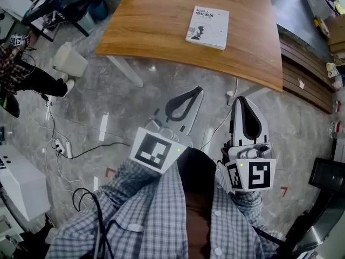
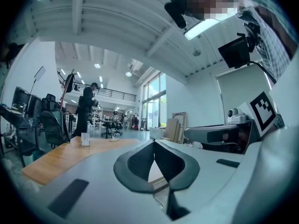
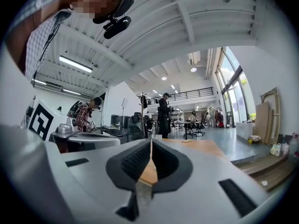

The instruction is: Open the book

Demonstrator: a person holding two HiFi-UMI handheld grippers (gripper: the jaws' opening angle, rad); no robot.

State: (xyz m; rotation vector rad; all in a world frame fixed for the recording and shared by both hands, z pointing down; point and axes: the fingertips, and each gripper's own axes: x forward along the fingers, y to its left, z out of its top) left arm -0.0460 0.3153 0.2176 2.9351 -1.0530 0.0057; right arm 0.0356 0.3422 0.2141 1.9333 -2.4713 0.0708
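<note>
A big wooden table [image 1: 156,26] fills the top middle of the head view. Below it, mid-picture, the left gripper [image 1: 197,90] and right gripper [image 1: 240,99] are both clenched tight, holding nothing. A closed white book [image 1: 208,27] lies on the table, upper right of middle, well apart from both.

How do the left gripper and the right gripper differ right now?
In the head view the left gripper slants rightward; the right gripper points straight toward the table. The left gripper's marker cube sits turned, the right gripper's squarer. Both have jaws shut, empty, short of the closed book.
</note>
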